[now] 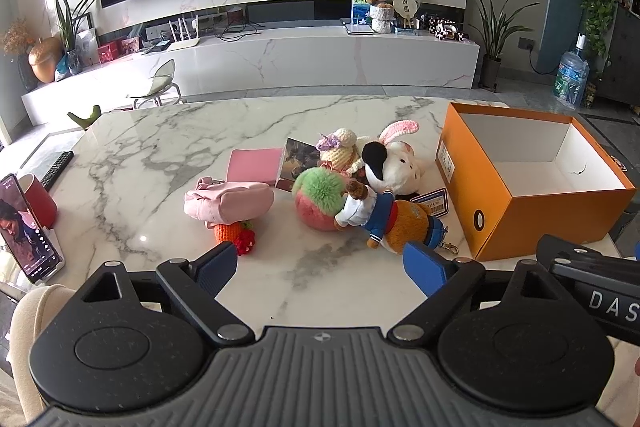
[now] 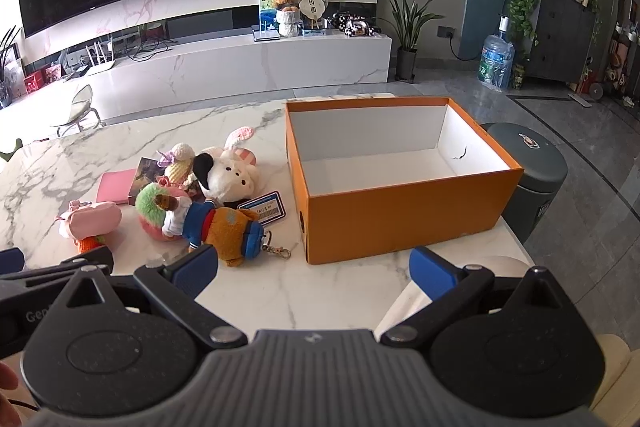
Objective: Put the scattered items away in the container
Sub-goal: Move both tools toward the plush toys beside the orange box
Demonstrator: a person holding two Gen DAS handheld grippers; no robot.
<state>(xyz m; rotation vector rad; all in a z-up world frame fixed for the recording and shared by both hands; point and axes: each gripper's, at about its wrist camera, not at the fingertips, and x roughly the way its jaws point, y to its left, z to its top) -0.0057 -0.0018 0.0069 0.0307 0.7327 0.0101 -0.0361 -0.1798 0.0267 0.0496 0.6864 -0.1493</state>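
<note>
An open orange box (image 1: pixel 520 219) (image 2: pixel 400 215) with a white empty inside stands on the marble table's right side. To its left lie scattered toys: a brown plush in a blue jacket (image 1: pixel 396 223) (image 2: pixel 216 225), a green-pink fluffy ball (image 1: pixel 318 201) (image 2: pixel 150 207), a white bunny plush (image 1: pixel 394 165) (image 2: pixel 228 173), a pink pouch (image 1: pixel 228 203) (image 2: pixel 90 219), an orange crochet piece (image 1: pixel 236 233), a pink card (image 1: pixel 252 165) and a barcode tag (image 1: pixel 432 203) (image 2: pixel 266 209). My left gripper (image 1: pixel 320 267) is open in front of the toys. My right gripper (image 2: pixel 316 267) is open before the box's near corner.
A phone on a stand (image 1: pixel 24 231), a red cup (image 1: pixel 38 199) and a remote (image 1: pixel 58 169) sit at the table's left edge. A grey bin (image 2: pixel 532 179) stands on the floor right of the table. A TV wall and low cabinet lie beyond.
</note>
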